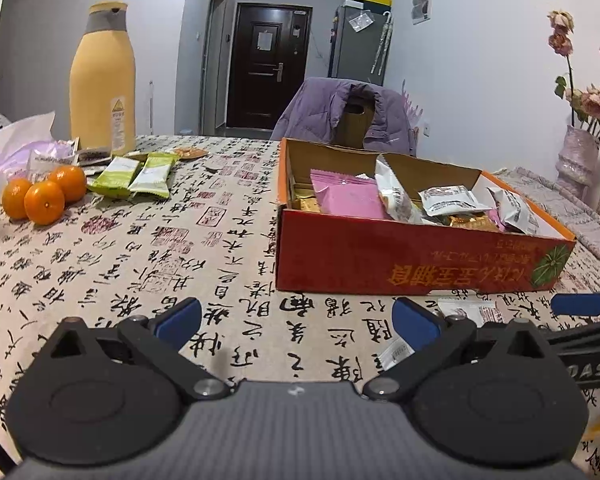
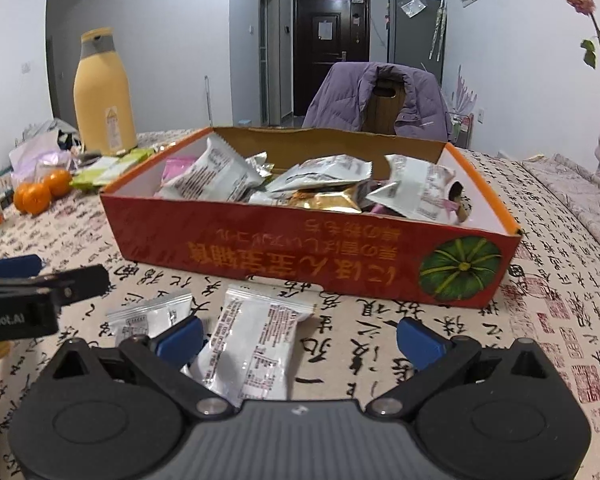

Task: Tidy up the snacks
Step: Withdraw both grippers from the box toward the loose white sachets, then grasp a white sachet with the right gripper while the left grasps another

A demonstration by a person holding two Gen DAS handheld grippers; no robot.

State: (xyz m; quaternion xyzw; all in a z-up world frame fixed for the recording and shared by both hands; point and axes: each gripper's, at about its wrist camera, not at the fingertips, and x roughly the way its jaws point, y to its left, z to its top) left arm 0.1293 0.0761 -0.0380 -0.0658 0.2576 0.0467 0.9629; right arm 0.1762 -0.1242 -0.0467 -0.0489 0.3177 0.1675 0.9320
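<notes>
Hovering low w/ both tools spread wide & empty: right gripper (image 2: 298,342) over two white snack packets (image 2: 256,344) lying near side of the red box (image 2: 300,256), left gripper (image 1: 296,320) just left of them. Risk, imo: slick foil slips from the pads, or the left finger nips both packets at once. Green packets (image 1: 136,176) sit far left by the oranges (image 1: 44,196). Writing: "Robot.AI" on the left tool; box print upside down, unreadable.
</notes>
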